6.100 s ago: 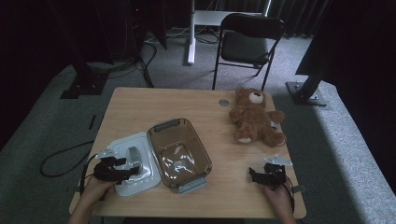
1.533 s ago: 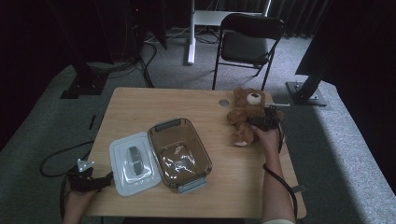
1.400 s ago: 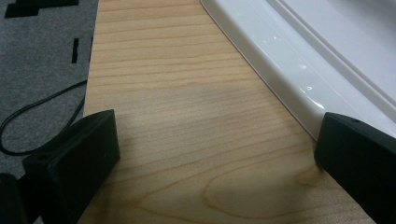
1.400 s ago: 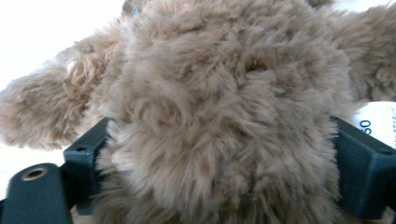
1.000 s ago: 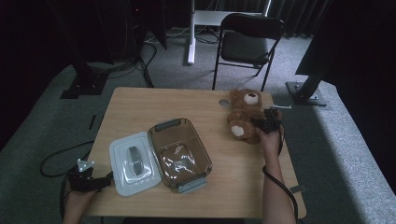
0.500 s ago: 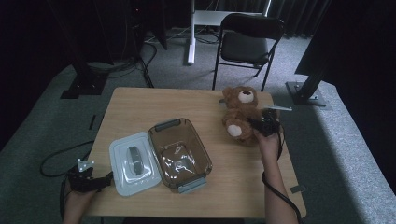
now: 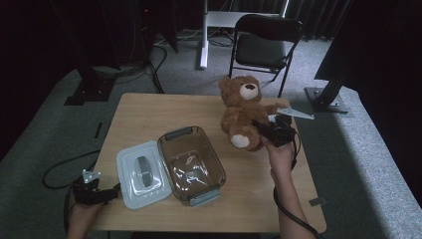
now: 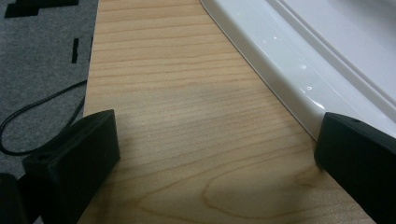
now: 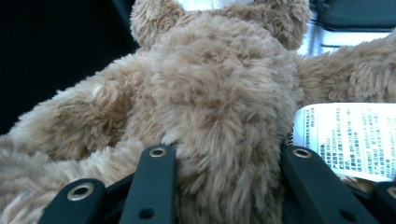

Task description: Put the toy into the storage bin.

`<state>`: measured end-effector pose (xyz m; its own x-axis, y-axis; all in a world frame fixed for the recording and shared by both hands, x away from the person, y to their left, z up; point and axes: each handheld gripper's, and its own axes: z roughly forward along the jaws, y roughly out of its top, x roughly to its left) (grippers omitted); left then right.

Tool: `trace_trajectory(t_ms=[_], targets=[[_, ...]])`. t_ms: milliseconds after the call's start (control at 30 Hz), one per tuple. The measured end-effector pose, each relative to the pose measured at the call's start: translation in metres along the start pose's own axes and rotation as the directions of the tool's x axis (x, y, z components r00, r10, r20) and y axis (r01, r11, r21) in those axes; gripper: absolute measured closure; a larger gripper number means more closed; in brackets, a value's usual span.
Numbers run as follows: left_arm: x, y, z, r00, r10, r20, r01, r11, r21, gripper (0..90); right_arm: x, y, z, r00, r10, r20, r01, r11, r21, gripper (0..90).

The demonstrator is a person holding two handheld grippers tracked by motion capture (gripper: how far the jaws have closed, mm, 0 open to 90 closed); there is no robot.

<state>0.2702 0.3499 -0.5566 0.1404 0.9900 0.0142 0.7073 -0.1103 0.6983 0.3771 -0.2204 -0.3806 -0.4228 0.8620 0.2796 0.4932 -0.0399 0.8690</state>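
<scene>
- The right tool (image 7: 266,130) pinches a brown teddy bear (image 7: 244,113) by its body, fur bulging between the jaws (image 9: 224,154).
- The bear hangs upright above the counter (image 7: 164,112), right of an open container (image 7: 191,164).
- The left tool (image 7: 102,193), jaws spread, rests beside the white lid (image 8: 299,70).

The high view is dim and grainy, its edges sinking into near black; soft light from above falls on the table (image 7: 149,119) and grey floor (image 7: 358,164). Glare glints on the clear box (image 7: 191,164). The left gripper view is bright and even, with small highlights on the white lid (image 8: 299,60). The right gripper view shows sharp fur on the teddy bear (image 9: 219,93) against a black corner.
</scene>
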Motion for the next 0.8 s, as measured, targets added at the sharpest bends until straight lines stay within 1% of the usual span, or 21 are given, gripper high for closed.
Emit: trace_trajectory(t_ms=[67, 100, 167, 300, 400, 433, 467, 533, 600, 667, 733, 767, 800], targets=[[0.0, 0.0, 0.0, 1.0, 0.0, 0.0, 0.0, 1.0, 0.0, 0.6, 0.009, 0.001, -0.005, 0.9989, 0.001, -0.048, -0.002, 1.0, -0.02, 67.7], [0.0, 0.0, 0.0, 1.0, 0.001, 0.001, -0.001, 1.0, 0.0, 0.6, 0.017, 0.002, -0.008, 0.9969, -0.007, -0.078, 0.004, 1.0, -0.031, 67.7], [0.0, 0.0, 0.0, 1.0, 0.002, 0.002, -0.002, 1.0, 0.001, 0.6, 0.027, 0.003, -0.011, 0.9933, -0.011, -0.115, 0.006, 0.999, -0.044, 67.6], [0.0, 0.0, 0.0, 1.0, 0.001, 0.002, -0.001, 1.0, 0.001, 0.6, 0.056, 0.004, -0.017, 0.9811, -0.059, -0.184, 0.048, 0.997, -0.065, 67.5], [0.0, 0.0, 0.0, 1.0, 0.0, 0.002, 0.0, 1.0, 0.001, 0.6, 0.077, 0.003, -0.018, 0.9696, -0.094, -0.226, 0.078, 0.994, -0.076, 67.5], [0.0, 0.0, 0.0, 1.0, 0.0, 0.002, 0.0, 1.0, 0.001, 0.6, 0.081, 0.002, -0.018, 0.9657, -0.1, -0.24, 0.084, 0.993, -0.077, 67.5], [0.0, 0.0, 0.0, 1.0, 0.0, 0.002, 0.0, 1.0, 0.001, 0.6, 0.089, 0.0, -0.018, 0.9585, -0.109, -0.263, 0.092, 0.993, -0.076, 67.5], [0.0, 0.0, 0.0, 1.0, 0.0, 0.002, 0.0, 1.0, 0.001, 0.6, 0.1, -0.005, -0.018, 0.9469, -0.126, -0.296, 0.109, 0.991, -0.073, 67.5], [0.0, 0.0, 0.0, 1.0, 0.001, 0.002, -0.001, 1.0, 0.001, 0.6, 0.112, -0.012, -0.015, 0.9373, -0.154, -0.313, 0.14, 0.988, -0.065, 67.5], [0.0, 0.0, 0.0, 1.0, 0.0, 0.002, 0.0, 1.0, 0.001, 0.6, 0.122, -0.02, -0.01, 0.9294, -0.182, -0.321, 0.178, 0.983, -0.043, 67.5], [0.0, 0.0, 0.0, 1.0, 0.001, 0.002, -0.001, 1.0, 0.001, 0.6, 0.129, -0.029, -0.001, 0.9278, -0.201, -0.314, 0.207, 0.978, -0.016, 67.5], [0.0, 0.0, 0.0, 1.0, 0.001, 0.002, -0.001, 1.0, 0.001, 0.6, 0.131, -0.035, 0.005, 0.9281, -0.212, -0.306, 0.222, 0.975, -0.001, 67.4], [0.0, 0.0, 0.0, 1.0, 0.002, 0.002, -0.002, 1.0, 0.001, 0.6, 0.131, -0.039, 0.009, 0.9302, -0.211, -0.3, 0.225, 0.974, 0.014, 67.4]])
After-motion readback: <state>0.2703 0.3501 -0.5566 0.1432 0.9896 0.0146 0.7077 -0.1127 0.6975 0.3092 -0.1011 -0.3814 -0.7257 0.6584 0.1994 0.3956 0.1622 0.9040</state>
